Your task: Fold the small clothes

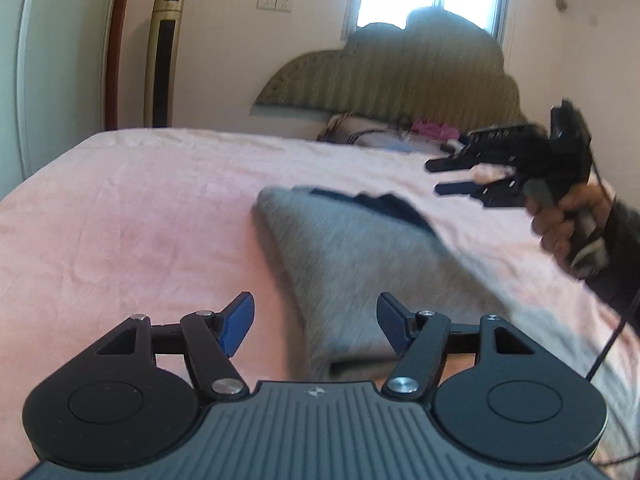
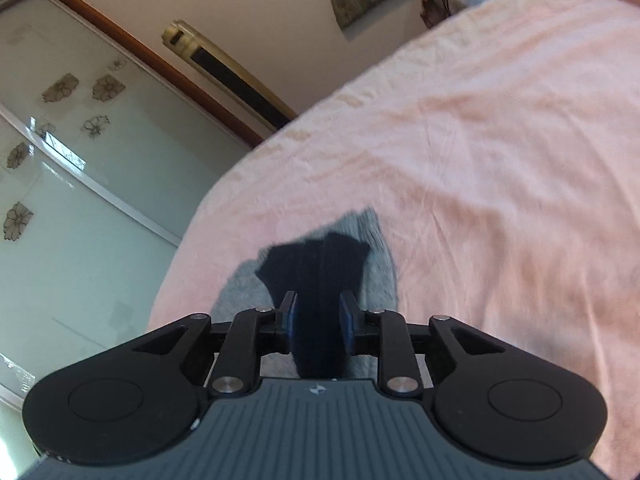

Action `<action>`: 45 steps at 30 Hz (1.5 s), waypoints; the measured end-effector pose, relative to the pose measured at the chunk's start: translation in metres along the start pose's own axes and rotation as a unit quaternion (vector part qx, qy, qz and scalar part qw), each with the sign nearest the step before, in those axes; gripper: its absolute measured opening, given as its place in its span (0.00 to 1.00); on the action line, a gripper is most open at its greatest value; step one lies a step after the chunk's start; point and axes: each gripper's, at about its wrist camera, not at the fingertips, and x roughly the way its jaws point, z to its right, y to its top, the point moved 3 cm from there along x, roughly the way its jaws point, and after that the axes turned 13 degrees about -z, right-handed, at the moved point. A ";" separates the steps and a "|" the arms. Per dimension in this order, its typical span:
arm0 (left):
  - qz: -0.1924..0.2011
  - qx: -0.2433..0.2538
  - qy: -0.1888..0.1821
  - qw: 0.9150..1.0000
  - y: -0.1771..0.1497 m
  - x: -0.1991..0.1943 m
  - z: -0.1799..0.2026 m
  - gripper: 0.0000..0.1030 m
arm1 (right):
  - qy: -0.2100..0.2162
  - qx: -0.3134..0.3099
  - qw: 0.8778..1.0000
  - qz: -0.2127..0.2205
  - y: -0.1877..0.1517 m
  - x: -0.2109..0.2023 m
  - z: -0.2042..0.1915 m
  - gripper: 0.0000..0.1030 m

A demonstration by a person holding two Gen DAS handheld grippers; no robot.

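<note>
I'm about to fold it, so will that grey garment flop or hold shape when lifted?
Probably floppy: the grey garment lies limp and creased on the pink sheet. It looks fuzzy, so it's unlikely to slip from the jaws. Likely light, since it is thin.

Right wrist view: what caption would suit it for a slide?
Right gripper poised around a dark ribbed garment lying over grey knit cloth on a pink bedsheet.
</note>
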 end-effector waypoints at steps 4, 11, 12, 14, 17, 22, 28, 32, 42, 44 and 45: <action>-0.002 0.039 -0.016 0.999 0.054 0.055 0.034 0.65 | 0.011 -0.030 0.999 -0.019 0.010 0.032 -0.032 0.75; -0.049 0.119 0.034 0.991 0.037 0.128 0.047 0.65 | -0.056 -0.066 0.994 -0.064 -0.001 0.089 -0.003 0.58; -0.041 0.125 0.034 0.991 0.035 0.128 0.046 0.65 | -0.047 -0.045 0.996 -0.063 -0.001 0.085 0.004 0.47; -0.038 0.121 0.034 0.991 0.036 0.122 0.046 0.66 | -0.056 -0.039 0.995 -0.074 0.003 0.082 0.009 0.32; -0.028 0.097 0.027 0.994 0.033 0.098 0.048 0.66 | -0.071 -0.018 0.993 -0.096 0.014 0.076 -0.001 0.34; -0.045 0.109 0.015 0.993 0.008 0.090 0.055 0.66 | 0.016 -0.091 0.990 -0.107 0.013 0.085 -0.075 0.62; -0.046 0.114 0.029 0.992 0.001 0.101 0.055 0.66 | -0.019 -0.150 0.969 -0.193 -0.007 0.172 -0.094 0.66; -0.046 0.114 0.026 0.992 0.000 0.100 0.055 0.67 | -0.021 -0.106 0.978 -0.181 0.000 0.168 -0.078 0.36; -0.041 0.104 0.008 0.994 -0.001 0.100 0.044 0.71 | -0.021 -0.087 0.988 -0.127 -0.031 0.089 -0.037 0.33; -0.040 0.103 0.008 0.994 -0.001 0.100 0.043 0.73 | -0.014 -0.043 0.991 -0.127 -0.026 0.076 -0.032 0.32; -0.040 0.103 0.008 0.994 -0.001 0.100 0.043 0.73 | -0.014 -0.046 0.992 -0.117 -0.026 0.067 -0.037 0.40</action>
